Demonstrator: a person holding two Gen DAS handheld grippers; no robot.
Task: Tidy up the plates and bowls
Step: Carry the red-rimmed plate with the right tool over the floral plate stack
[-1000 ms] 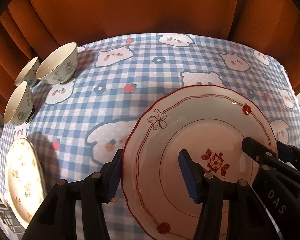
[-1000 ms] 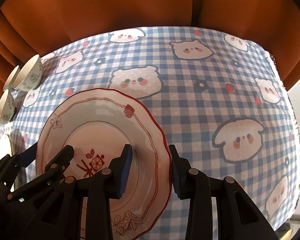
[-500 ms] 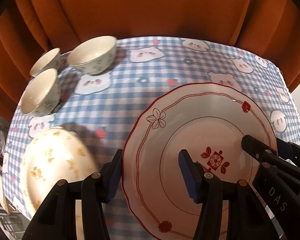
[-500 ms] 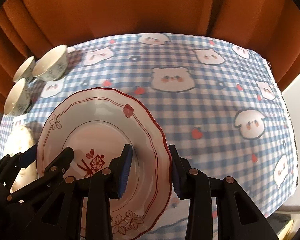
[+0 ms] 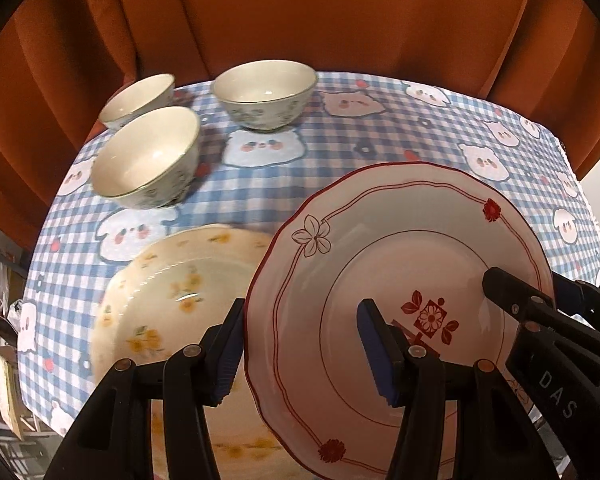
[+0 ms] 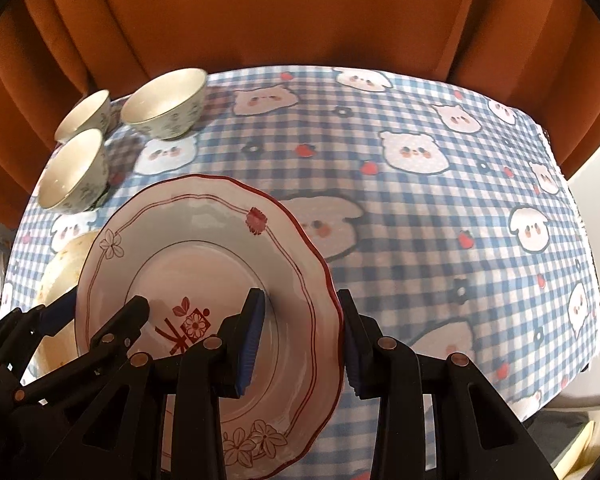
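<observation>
Plate [image 5: 400, 272] with a red scalloped rim and a red flower stamp at its centre, held in the air above a table by two handheld grippers. The left gripper [image 5: 304, 356] grasps the plate's left edge, one blue-padded finger below the rim and one on the upper face. The right gripper [image 6: 300, 328] clenches the opposite edge in the same way, so the plate is carried between them, roughly level and tilted slightly toward the cameras.

The table is covered by a blue and white checked tablecloth [image 6: 420, 208] printed with cartoon animal faces, small flowers and strawberries. Just beneath and to the left of the held plate lies a second plate [image 5: 172, 292], cream with yellow flowers, flat on the cloth; the red-rimmed plate overlaps its right side in the left wrist view, though whether they touch cannot be told.

Three cream bowls with green leaf patterns stand at the far left corner of the table: a near bowl [image 5: 148, 160], a small bowl [image 5: 138, 98] behind it, and a third bowl [image 5: 265, 94] to their right. An orange curtain [image 6: 300, 12] hangs behind the table.
</observation>
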